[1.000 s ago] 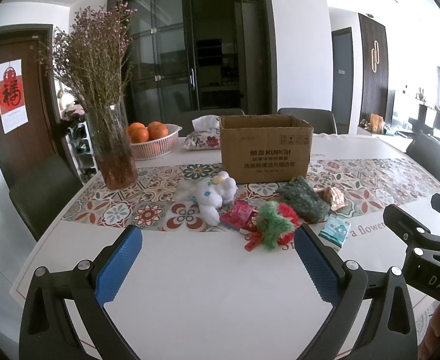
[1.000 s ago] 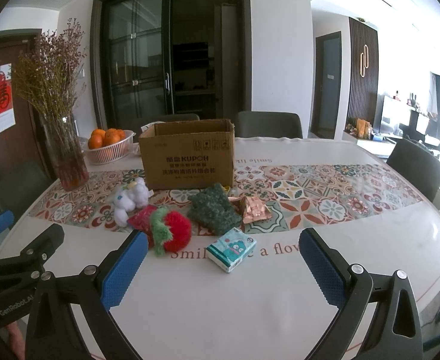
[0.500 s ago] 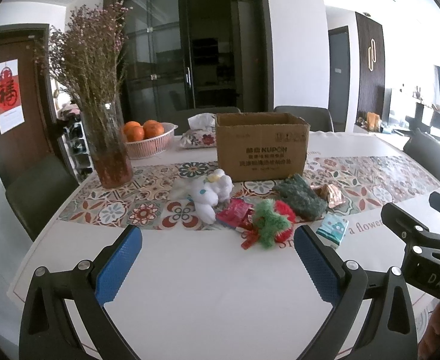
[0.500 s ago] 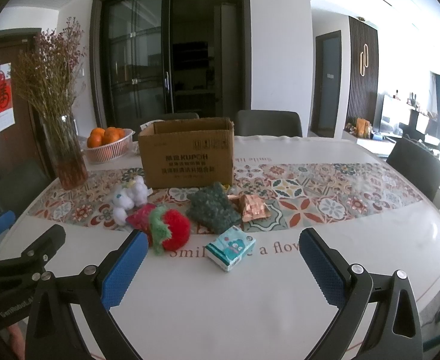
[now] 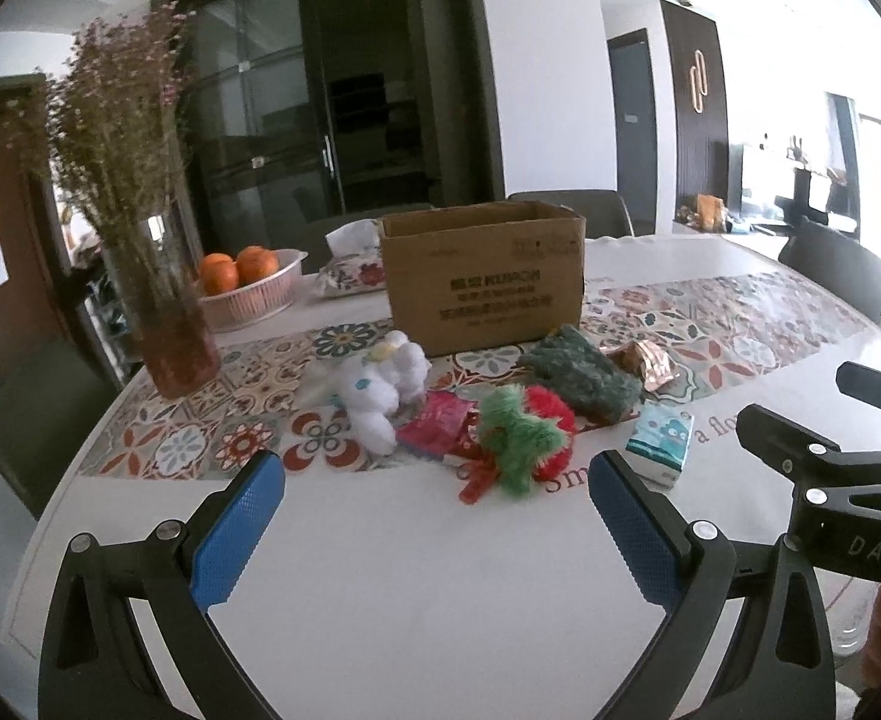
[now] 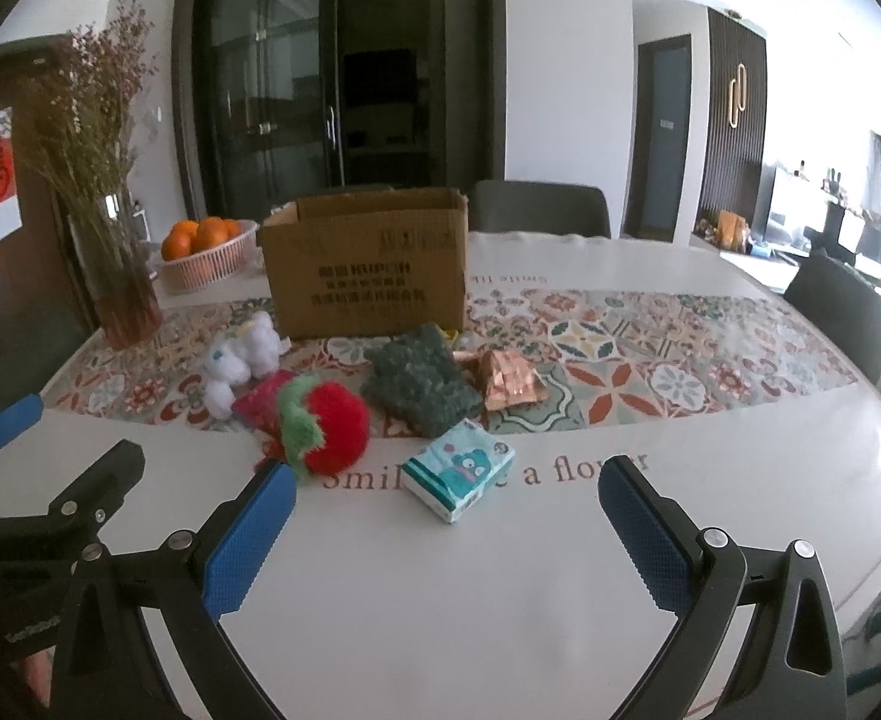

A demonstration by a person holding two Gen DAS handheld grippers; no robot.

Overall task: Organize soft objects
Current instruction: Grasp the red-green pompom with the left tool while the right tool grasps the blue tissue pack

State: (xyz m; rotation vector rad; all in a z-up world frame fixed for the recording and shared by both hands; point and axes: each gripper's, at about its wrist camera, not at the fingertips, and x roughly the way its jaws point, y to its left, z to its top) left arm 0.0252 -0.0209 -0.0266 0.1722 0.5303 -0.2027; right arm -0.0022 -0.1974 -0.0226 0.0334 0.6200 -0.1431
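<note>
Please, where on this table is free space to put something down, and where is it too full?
Free: the white tabletop between both open grippers and the small teal tissue pack, and the patterned runner right of the crumpled copper foil wrapper. Crowded: in front of the brown cardboard box, around the red plush strawberry and white plush toy.

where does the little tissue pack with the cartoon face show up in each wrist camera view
Left wrist: the tissue pack lies right of center, just beyond the right fingertip.
Right wrist: the tissue pack lies near center, between the open fingers.
Shared landmark: the cardboard box stands behind it in both.
</note>
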